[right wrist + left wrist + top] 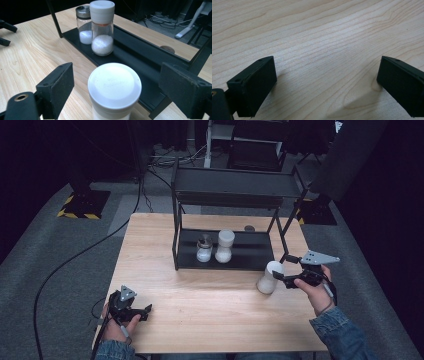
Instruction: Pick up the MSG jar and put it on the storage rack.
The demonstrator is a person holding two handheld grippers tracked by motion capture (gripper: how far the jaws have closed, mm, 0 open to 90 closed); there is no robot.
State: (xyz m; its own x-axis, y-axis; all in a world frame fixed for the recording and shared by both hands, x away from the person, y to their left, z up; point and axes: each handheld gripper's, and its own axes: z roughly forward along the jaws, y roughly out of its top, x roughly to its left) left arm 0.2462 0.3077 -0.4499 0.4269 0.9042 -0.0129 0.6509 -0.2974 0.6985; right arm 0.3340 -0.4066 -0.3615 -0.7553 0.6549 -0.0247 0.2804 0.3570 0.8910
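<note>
The white-capped jar [270, 277] stands on the counter [200, 295] just in front of the black rack [225, 250], near its right front corner, with its long axis close to upright, perhaps leaning slightly. The right claw [280, 276] is the nearer one by far: it comes in level from the jar's right side, and in the right gripper view the jar [114, 86] sits between the two jaws with a gap visible on each side, so the right claw [117, 87] is open and holds nothing as yet. Judgement: the coming move turns on closing squarely across the jar's body, below the cap. The left claw [145, 311] rests well apart at the counter's near left; the left gripper view has it [325, 82] wide open over bare wood, empty. The right gripper view also makes plain two jars on the rack's lower shelf, a steel-capped jar [85, 25] and a taller white-capped shaker [102, 27], both holding white grains; from the high view their contents are harder to make out.
</note>
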